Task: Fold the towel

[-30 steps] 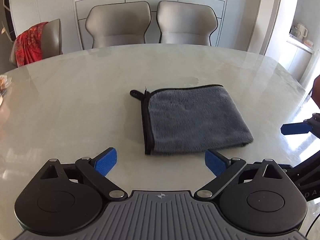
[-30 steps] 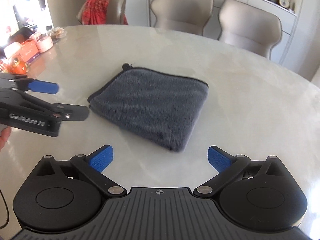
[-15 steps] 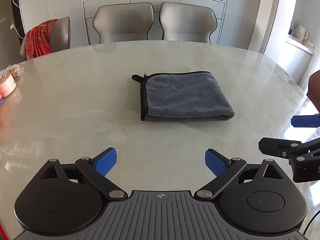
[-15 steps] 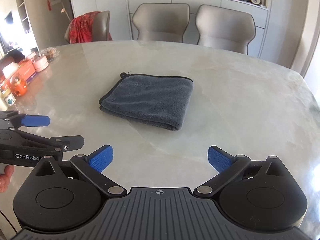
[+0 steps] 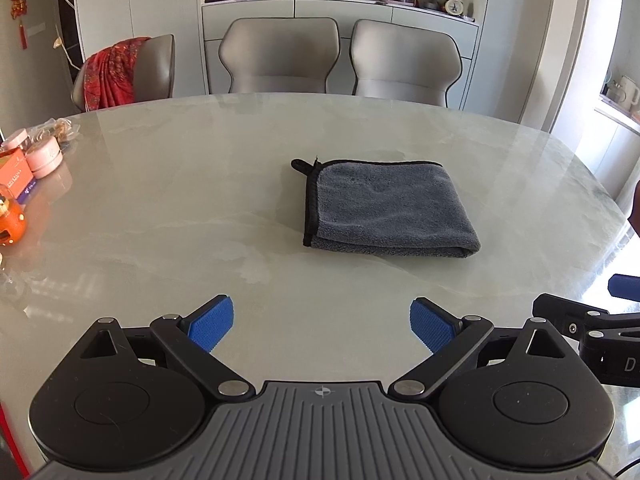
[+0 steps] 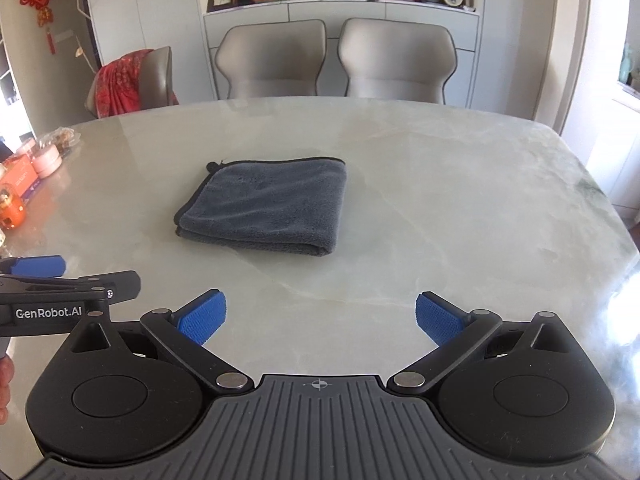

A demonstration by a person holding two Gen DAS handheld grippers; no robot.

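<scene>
Grey towel (image 5: 386,210) folded flat on marble table (image 5: 200,208), well ahead of both claws, touched by neither
Left gripper (image 5: 322,322) spread wide, empty, towel ahead and slightly right of it
Right gripper (image 6: 320,320) spread wide, empty, towel ahead and left of it
2 chairs (image 6: 272,60) beyond table's far edge

Towel (image 5: 384,210): lies folded on the table (image 5: 200,208), near its middle, well ahead of both grippers. Two chairs (image 5: 280,56) stand side by side behind the table; small containers (image 5: 44,154) sit at its left edge.
</scene>
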